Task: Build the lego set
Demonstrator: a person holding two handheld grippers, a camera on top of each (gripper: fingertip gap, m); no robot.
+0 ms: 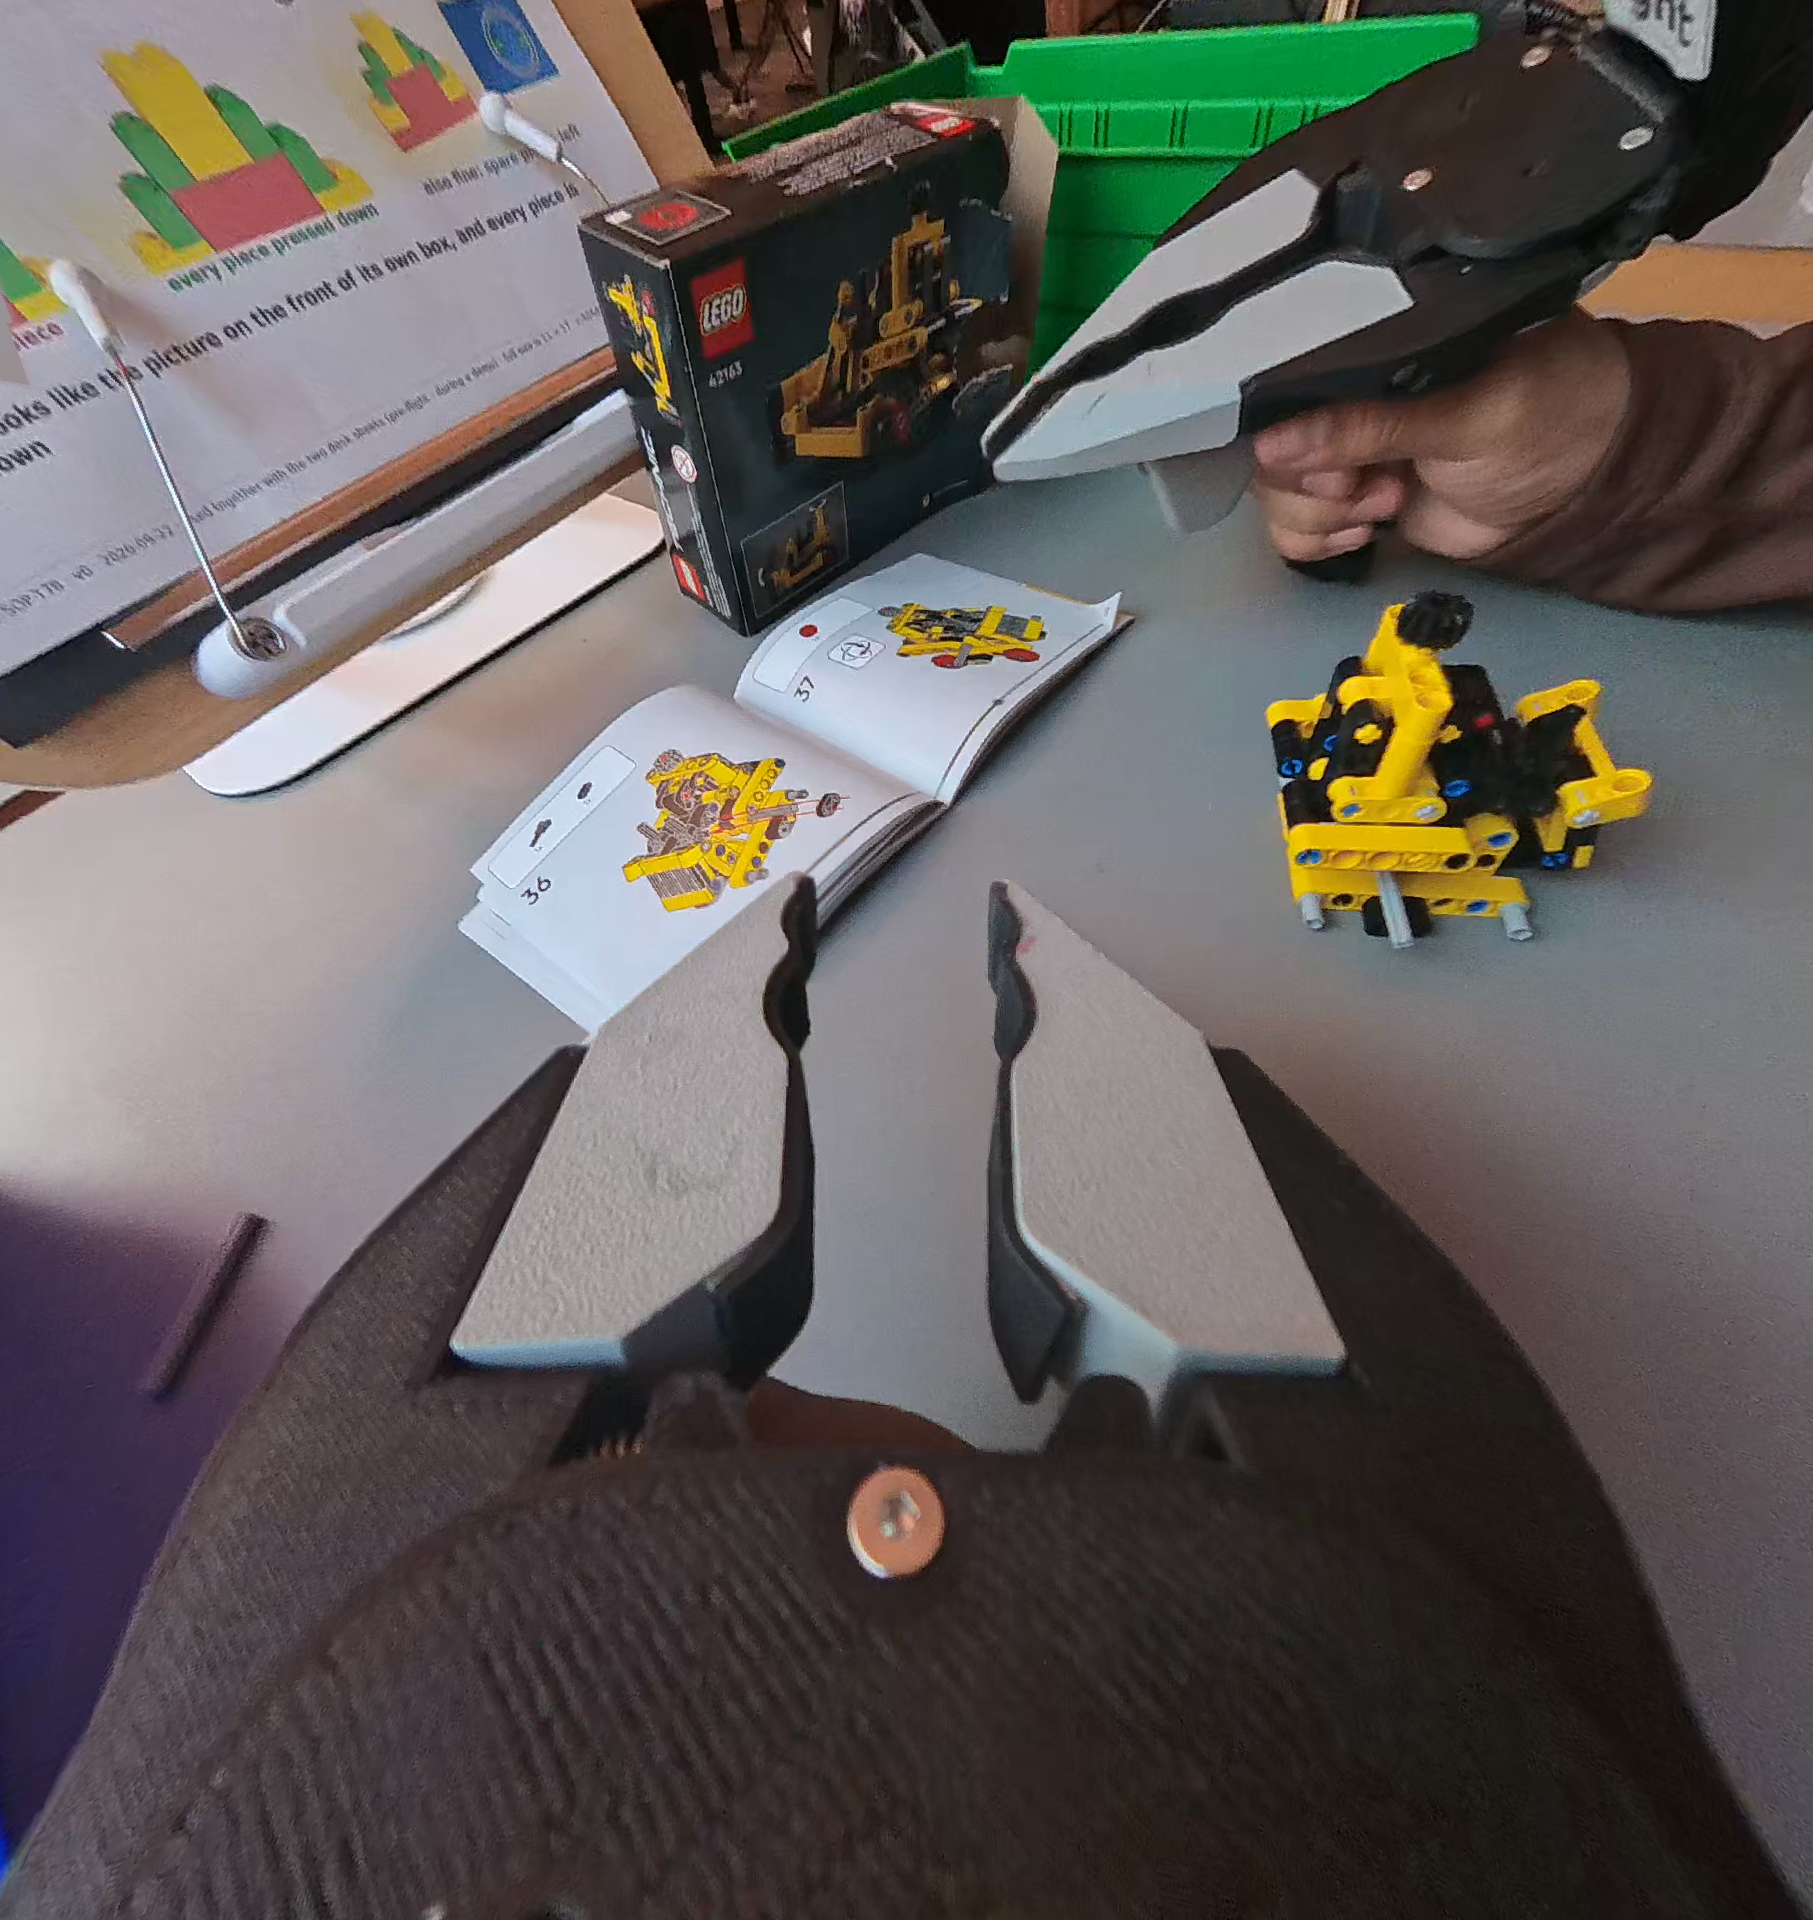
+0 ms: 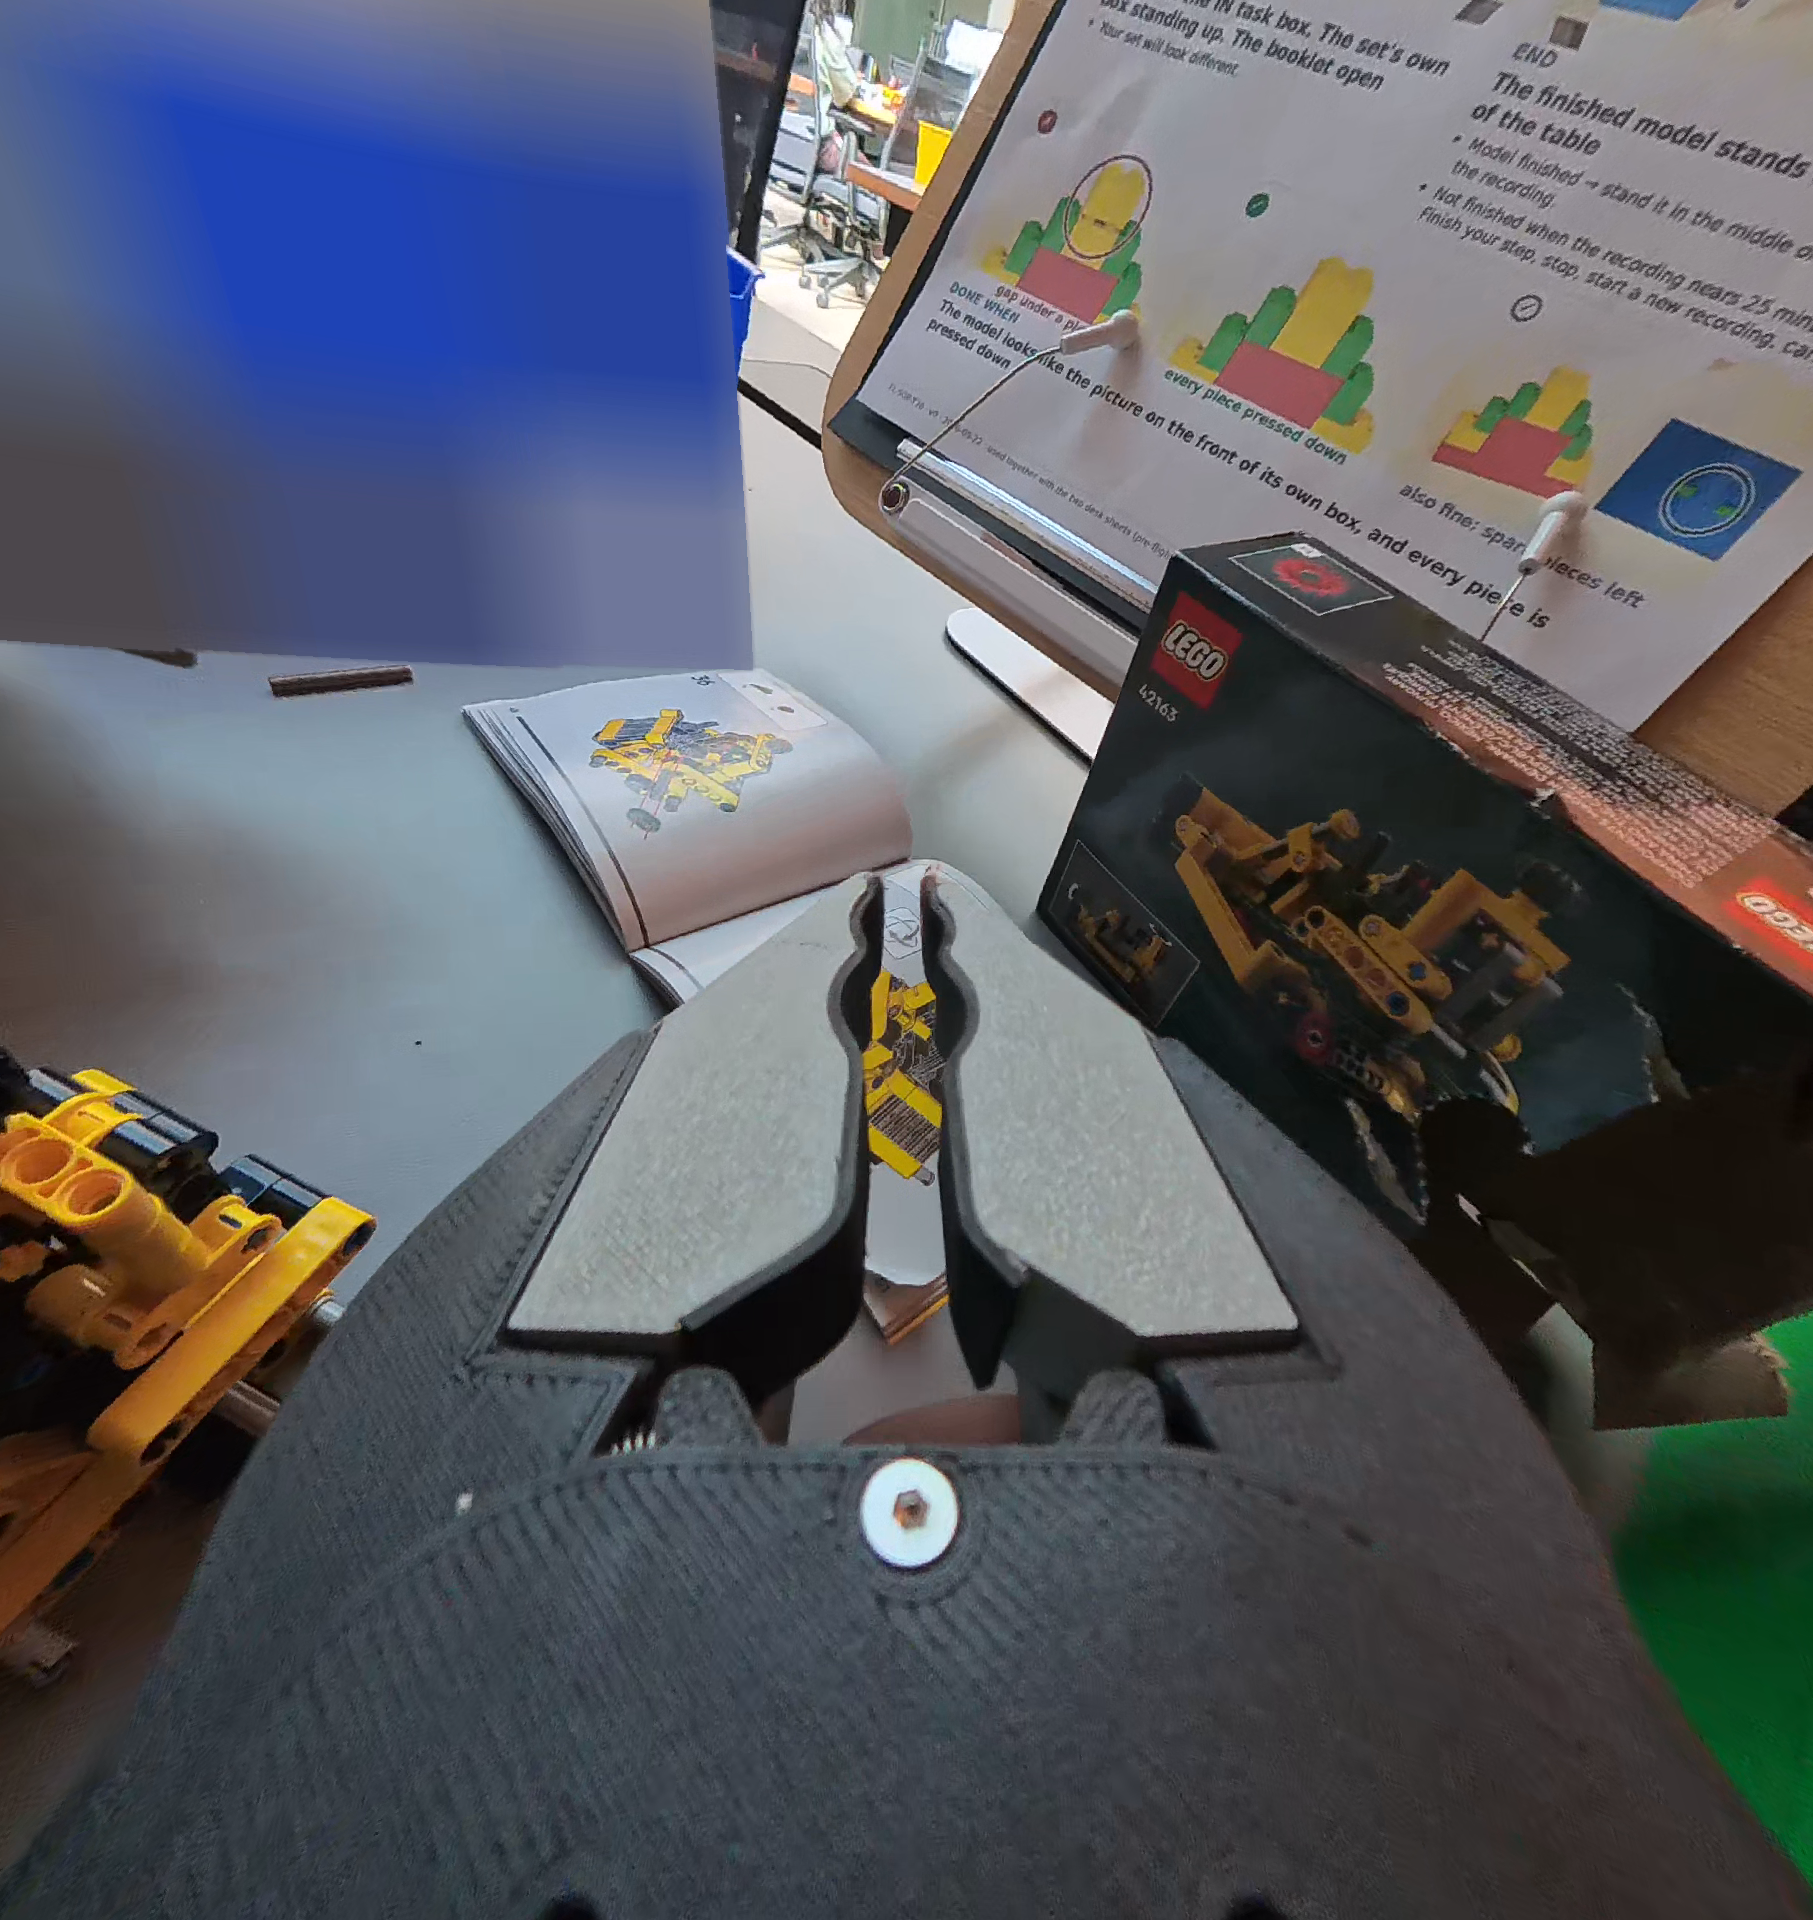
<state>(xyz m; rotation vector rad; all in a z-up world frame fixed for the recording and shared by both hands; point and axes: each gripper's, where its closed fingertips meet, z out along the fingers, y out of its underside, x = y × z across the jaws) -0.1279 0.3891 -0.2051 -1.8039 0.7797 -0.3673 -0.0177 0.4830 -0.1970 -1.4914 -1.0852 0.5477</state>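
A partly built yellow and black lego model (image 1: 1442,769) stands on the grey table (image 1: 1245,1091), right of the open instruction booklet (image 1: 777,769). My left gripper (image 1: 897,914) is open and empty, held above the table just in front of the booklet's near edge. My right gripper (image 1: 995,457) is shut with nothing in it, held by a hand above the booklet's far page, next to the lego box (image 1: 819,364). In the right wrist view my right gripper (image 2: 900,894) points over the booklet (image 2: 715,810), with the model (image 2: 123,1247) at the lower left and the box (image 2: 1401,894) to its right.
A stand with a printed instruction sheet (image 1: 258,239) rises at the back left, behind the box. A green bin (image 1: 1193,125) is behind the box on the right. A thin dark strip (image 2: 341,681) lies on the table at the far left. About 15 centimetres separates my left fingertips from my right.
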